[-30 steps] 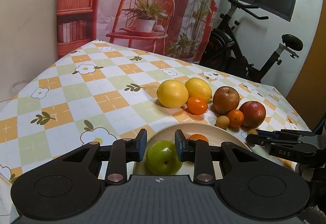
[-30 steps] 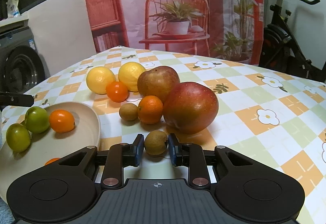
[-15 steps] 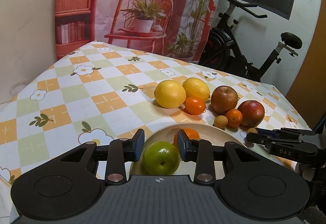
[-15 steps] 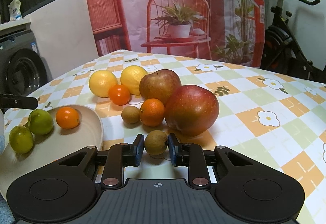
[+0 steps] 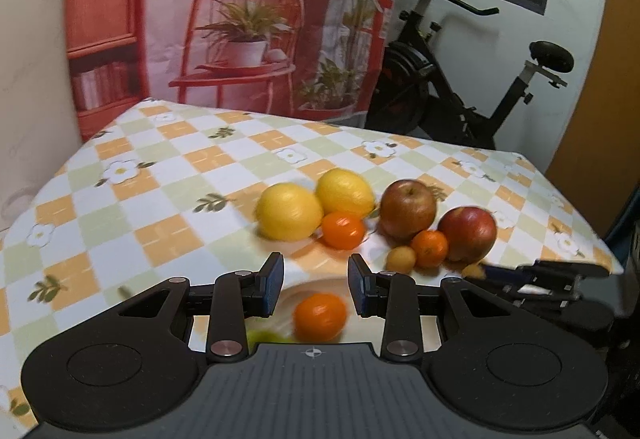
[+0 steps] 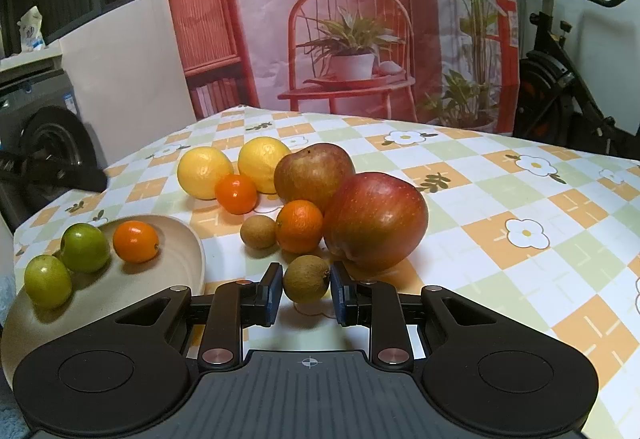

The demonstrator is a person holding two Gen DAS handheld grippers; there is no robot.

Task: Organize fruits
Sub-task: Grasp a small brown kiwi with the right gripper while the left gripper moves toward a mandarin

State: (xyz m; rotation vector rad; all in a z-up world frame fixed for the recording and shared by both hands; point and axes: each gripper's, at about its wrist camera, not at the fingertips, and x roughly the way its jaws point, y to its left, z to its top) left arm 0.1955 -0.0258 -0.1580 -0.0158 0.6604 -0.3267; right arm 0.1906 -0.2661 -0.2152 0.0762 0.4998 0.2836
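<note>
Left gripper (image 5: 316, 289): jaws stood apart with nothing between them, raised above the near rim of the plate.
Right gripper (image 6: 306, 289): jaws were closed on a small brown fruit (image 6: 306, 284), pinched at its two sides, low over the tabletop.
Plate (image 6: 182, 259): a beige dish, left of the right jaws; it carried two green fruits (image 6: 85, 247) and a small orange (image 6: 135, 241), all close together.
Loose fruit: just beyond the right jaws lay a red apple (image 6: 375, 221), touching a second apple (image 6: 314, 175) behind it; a mandarin (image 6: 299, 226) and another small brown fruit (image 6: 258, 232) sat beside them.
Farther off: two lemons (image 6: 205, 172) with another small orange (image 6: 236, 194) against them.
Tabletop (image 6: 500, 199): covered in a checked cloth with flowers.
</note>
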